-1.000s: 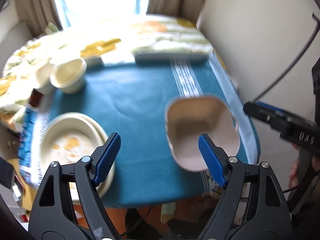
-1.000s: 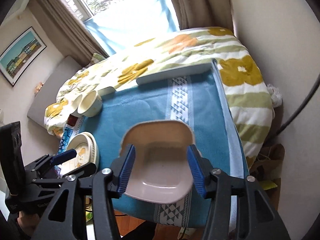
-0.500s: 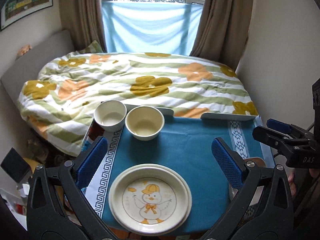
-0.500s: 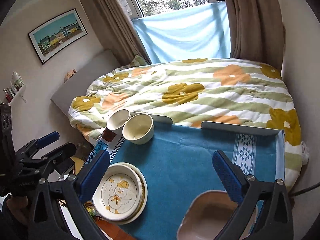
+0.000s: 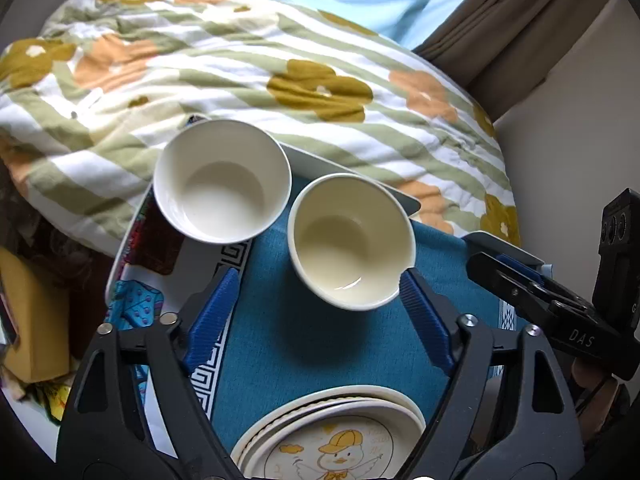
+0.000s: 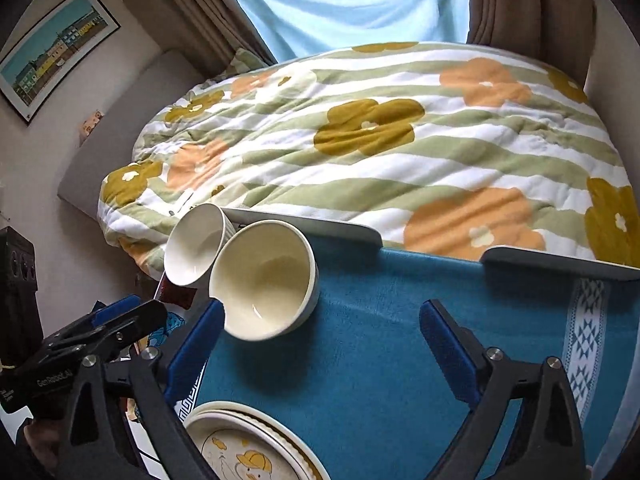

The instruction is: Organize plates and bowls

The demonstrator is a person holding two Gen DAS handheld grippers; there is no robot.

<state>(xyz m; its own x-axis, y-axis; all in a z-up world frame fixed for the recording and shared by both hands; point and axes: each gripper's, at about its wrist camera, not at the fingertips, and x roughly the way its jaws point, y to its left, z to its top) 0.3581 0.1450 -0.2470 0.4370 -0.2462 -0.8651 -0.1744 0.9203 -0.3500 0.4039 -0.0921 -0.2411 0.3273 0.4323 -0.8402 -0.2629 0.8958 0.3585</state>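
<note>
Teal cloth with a white key-pattern border (image 5: 320, 344) covers the little table, and I take everything from the cream round bowl (image 5: 350, 240) standing on it. Nearest to me, on this side of that bowl, sits a stack of cream round plates (image 5: 332, 444) with a cartoon duck in a yellow cap printed on the top one; the stack lies apart from the bowl with bare cloth between.

The left gripper (image 5: 320, 312) hangs just short of the cream bowl, its blue-padded jaws spread wide and holding nothing; the right-hand fingertip (image 5: 412, 280) looks to be right at the bowl's near rim, though I cannot tell if it touches. The right gripper (image 6: 320, 332) is likewise wide open and empty, and its left pad (image 6: 208, 316) sits just beside the bowl's rim, the rest of its span over bare cloth to the bowl's right.

To the left of the cream bowl and slightly beyond it stands a white round bowl (image 5: 222, 180), rim close against rim, on the table's far left corner. Beyond both bowls lies a striped quilt with orange and mustard flowers (image 6: 380, 140), and past that, pale blue fabric (image 6: 352, 4) between brown curtains (image 6: 528, 12).
</note>
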